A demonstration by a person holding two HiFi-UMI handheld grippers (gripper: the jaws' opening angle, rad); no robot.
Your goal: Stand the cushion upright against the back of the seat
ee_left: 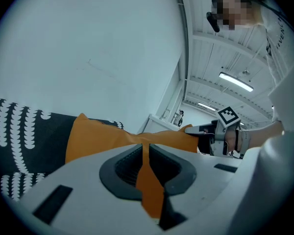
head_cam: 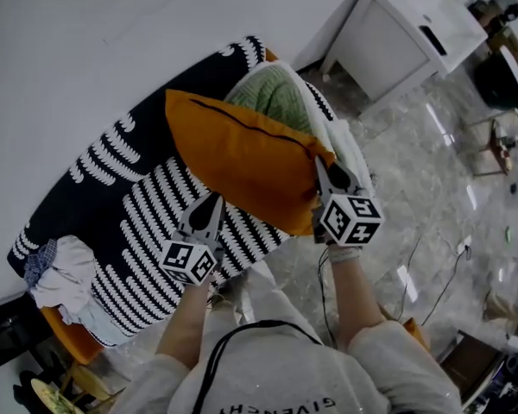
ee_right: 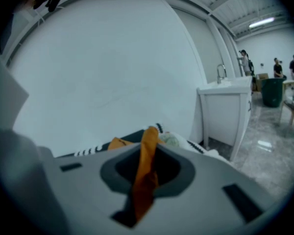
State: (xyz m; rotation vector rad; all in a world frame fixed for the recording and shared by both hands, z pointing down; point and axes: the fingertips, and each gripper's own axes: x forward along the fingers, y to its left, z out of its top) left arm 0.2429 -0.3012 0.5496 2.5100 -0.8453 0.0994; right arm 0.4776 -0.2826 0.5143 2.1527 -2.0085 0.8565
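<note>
The orange cushion (head_cam: 242, 158) lies tilted on a sofa covered with a black-and-white patterned throw (head_cam: 125, 197). My left gripper (head_cam: 213, 200) is at its near left edge, shut on a fold of the orange fabric (ee_left: 103, 136), which runs between the jaws (ee_left: 146, 150). My right gripper (head_cam: 321, 166) holds the cushion's right corner, shut on a pinch of orange cloth (ee_right: 146, 175). From the left gripper view the right gripper (ee_left: 195, 129) shows at the cushion's far end. The cushion's underside is hidden.
A green knitted cushion (head_cam: 281, 93) with white cloth sits behind the orange one at the sofa's right end. A heap of clothes (head_cam: 60, 274) lies at the left end. A white cabinet (head_cam: 406, 33) stands to the right on a glossy floor (head_cam: 432, 171).
</note>
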